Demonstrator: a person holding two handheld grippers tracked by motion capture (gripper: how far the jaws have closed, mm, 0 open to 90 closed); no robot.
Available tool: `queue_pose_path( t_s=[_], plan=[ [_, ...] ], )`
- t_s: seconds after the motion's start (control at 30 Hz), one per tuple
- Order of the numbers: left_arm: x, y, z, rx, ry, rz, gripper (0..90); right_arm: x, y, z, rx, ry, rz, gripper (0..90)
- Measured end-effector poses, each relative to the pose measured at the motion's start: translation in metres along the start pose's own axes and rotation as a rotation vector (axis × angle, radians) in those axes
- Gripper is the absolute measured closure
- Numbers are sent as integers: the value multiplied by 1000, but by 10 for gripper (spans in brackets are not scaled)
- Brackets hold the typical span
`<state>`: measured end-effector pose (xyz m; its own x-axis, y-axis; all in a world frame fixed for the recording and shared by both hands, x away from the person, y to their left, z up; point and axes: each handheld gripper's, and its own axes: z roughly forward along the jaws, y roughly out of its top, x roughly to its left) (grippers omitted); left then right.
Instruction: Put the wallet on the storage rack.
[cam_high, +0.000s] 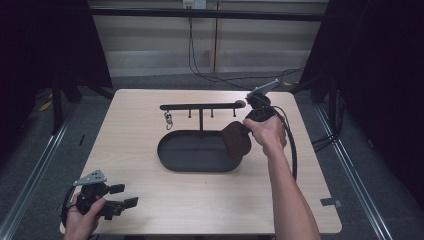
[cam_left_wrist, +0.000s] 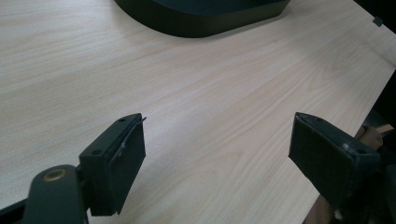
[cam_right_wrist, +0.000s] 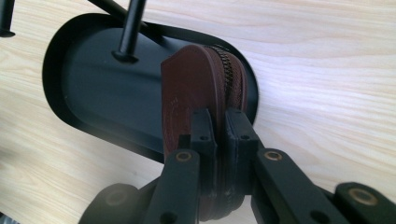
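A brown leather zip pouch (cam_high: 236, 139) hangs over the right end of a black oval tray (cam_high: 170, 150). My right gripper (cam_right_wrist: 220, 122) is shut on the pouch (cam_right_wrist: 187, 84), jaws pinching it near the zipper edge. In the high view that gripper (cam_high: 248, 122) sits just right of the tray. A black T-shaped hook rack (cam_high: 200, 106) rises from the tray's back, with a small metal key ring (cam_high: 168, 120) hanging near its left end. My left gripper (cam_high: 125, 195) rests open at the table's near left corner, nothing between its fingers (cam_left_wrist: 116, 158).
The wooden table (cam_high: 150, 200) has bare room in front of the tray and to its left. A small dark tag (cam_high: 331, 202) lies near the front right edge. Cables trail on the floor behind the table.
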<state>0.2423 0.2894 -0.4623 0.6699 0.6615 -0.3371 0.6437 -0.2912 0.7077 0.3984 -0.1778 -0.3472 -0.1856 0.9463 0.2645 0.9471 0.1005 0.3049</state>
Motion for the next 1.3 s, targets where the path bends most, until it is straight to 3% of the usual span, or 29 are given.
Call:
queue_pose_path(
  t_s=[0.33,0.37,0.57,0.67,1.1,1.3],
  plan=[
    [0,0,-1,2,1,1,184,-1,-1,22,-24,53,25,838],
    [0,0,-1,4,3,1,184,-1,-3,28,-21,83,34,837],
    [0,-1,0,14,1,1,185,-1,-5,43,-27,120,36,838],
    [0,0,1,17,-5,1,186,-1,-6,48,-23,109,39,838],
    [-1,-1,1,21,-3,-1,188,-6,-17,79,-28,146,68,829],
    [0,-1,1,19,-1,-3,187,-11,-18,80,-22,100,80,806]
  ],
)
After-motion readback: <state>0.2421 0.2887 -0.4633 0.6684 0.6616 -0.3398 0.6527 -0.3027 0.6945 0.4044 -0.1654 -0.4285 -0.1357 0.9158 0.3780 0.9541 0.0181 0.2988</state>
